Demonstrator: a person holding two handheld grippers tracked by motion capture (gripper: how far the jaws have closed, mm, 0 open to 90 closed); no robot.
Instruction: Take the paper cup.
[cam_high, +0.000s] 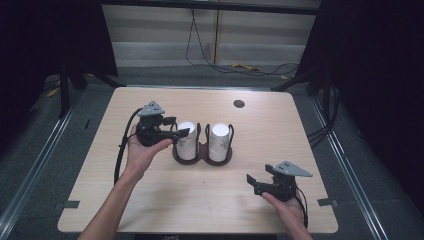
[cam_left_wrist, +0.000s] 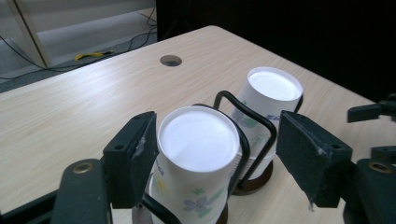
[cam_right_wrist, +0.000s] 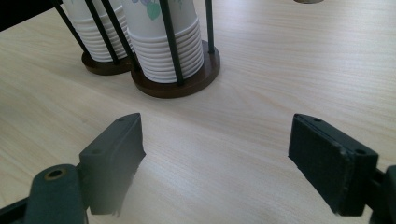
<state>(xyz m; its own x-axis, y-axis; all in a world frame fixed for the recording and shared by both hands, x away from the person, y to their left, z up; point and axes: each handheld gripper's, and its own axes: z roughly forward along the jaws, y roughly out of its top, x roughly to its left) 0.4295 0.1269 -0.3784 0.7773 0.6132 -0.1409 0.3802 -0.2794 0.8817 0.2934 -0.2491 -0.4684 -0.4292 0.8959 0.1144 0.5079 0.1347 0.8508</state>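
Nearest the lens in the left gripper view: black jaws of the left gripper (cam_left_wrist: 212, 154) standing either side of the left cup stack (cam_left_wrist: 198, 158), left pad right against the cup wall, right pad clear of it with a gap, so parted and not clamping. Upside-down paper cups, white flat bottom facing up, long axis upright, nested and widening downward. White paper printed with small green and purple flowers. Stacked inside a black wire holder (cam_left_wrist: 247, 135) on a dark round base, with the right cup stack (cam_left_wrist: 268, 107) just beside in the twin ring. Seen from the high view: holder at the table's (cam_high: 150, 200) middle, left gripper (cam_high: 176, 134) coming in from the left at the top of the left cup stack (cam_high: 187, 141), right gripper (cam_high: 251, 183) well apart near the front right edge. Seen from the right gripper view: ribbed rolled rims piled at the foot of each stack (cam_right_wrist: 168, 56), hidden from above, and right gripper (cam_right_wrist: 215, 161) jaws spread wide over bare wood, holding nothing.
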